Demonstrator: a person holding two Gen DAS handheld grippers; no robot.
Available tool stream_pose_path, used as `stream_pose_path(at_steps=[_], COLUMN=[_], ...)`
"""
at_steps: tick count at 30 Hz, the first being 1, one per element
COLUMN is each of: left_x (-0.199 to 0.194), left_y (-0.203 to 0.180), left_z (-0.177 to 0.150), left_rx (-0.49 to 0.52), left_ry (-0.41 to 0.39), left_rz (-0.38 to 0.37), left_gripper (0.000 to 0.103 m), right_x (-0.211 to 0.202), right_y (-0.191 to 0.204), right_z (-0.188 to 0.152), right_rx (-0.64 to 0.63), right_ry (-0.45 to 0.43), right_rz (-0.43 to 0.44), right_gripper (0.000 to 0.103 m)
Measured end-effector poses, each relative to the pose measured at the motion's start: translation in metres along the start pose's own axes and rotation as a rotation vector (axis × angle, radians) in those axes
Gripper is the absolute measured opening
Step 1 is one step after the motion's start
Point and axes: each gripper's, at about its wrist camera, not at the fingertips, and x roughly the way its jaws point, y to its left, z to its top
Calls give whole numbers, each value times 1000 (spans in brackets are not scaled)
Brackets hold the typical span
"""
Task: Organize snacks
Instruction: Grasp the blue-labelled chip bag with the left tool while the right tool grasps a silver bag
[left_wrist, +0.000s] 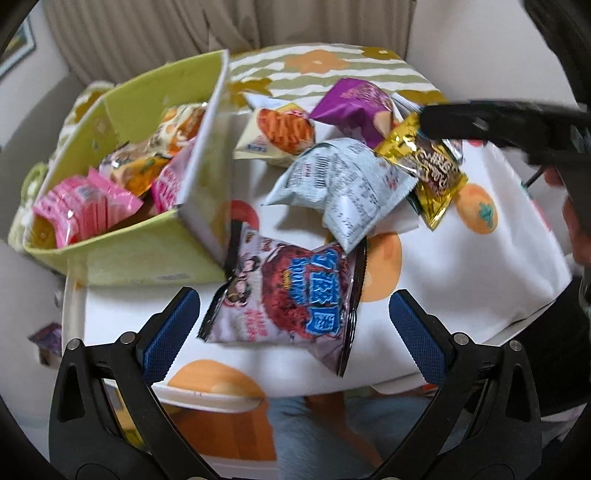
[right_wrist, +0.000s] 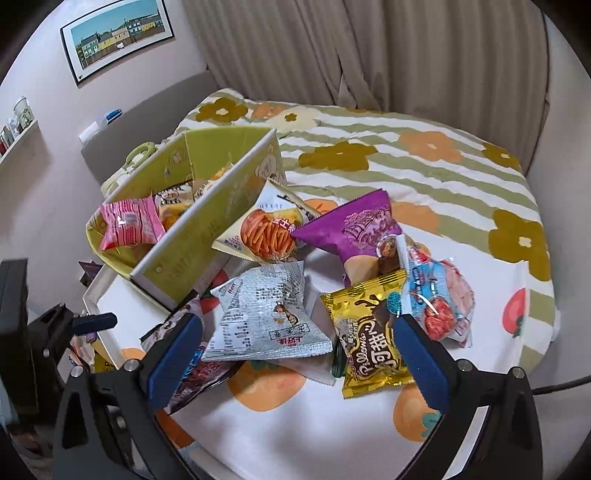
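Note:
A green box (left_wrist: 122, 254) on the left of the table holds pink packets (left_wrist: 85, 206) and other snacks. Loose bags lie to its right: a red-and-blue bag (left_wrist: 291, 295), a silver bag (left_wrist: 343, 184), a gold bag (left_wrist: 432, 170), a purple bag (left_wrist: 354, 107) and a white bag of orange sticks (left_wrist: 280, 133). My left gripper (left_wrist: 295, 299) is open, its fingers either side of the red-and-blue bag. My right gripper (right_wrist: 297, 321) is open above the silver bag (right_wrist: 266, 314) and the gold bag (right_wrist: 369, 339). A clear blue-and-red bag (right_wrist: 439, 295) lies beside its right finger.
The table (left_wrist: 480, 266) has a white cloth with orange fruit prints, and its front edge is close to me. A bed with a striped flowered cover (right_wrist: 424, 162) and curtains (right_wrist: 369, 48) lie behind. A person's legs (left_wrist: 332, 424) show below the table edge.

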Motion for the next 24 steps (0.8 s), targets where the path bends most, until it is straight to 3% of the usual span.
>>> stream_pose_path(at_steps=[10,16,18,20,24], left_x=[45,63,66,70,71], left_y=[-22,-25,-24,-22,-15], left_z=[-9,-11,-10,-9,-8], left_rx=[76,95,99,99,94], left_ry=[-9,-2,-4,10,23], left_rz=[120,146,153,152,120], left_gripper=[102,101,97,77,75], right_x=[45,73,81,90,101], right_y=[2,15,19,22,25], right_z=[2,2,2,3,6], right_rx=[-44,-111,-120,-124,-119], right_ry=[23,55,64,78,106], right_rz=[60,87,94,104,122], right_gripper=[103,103,103,102,100])
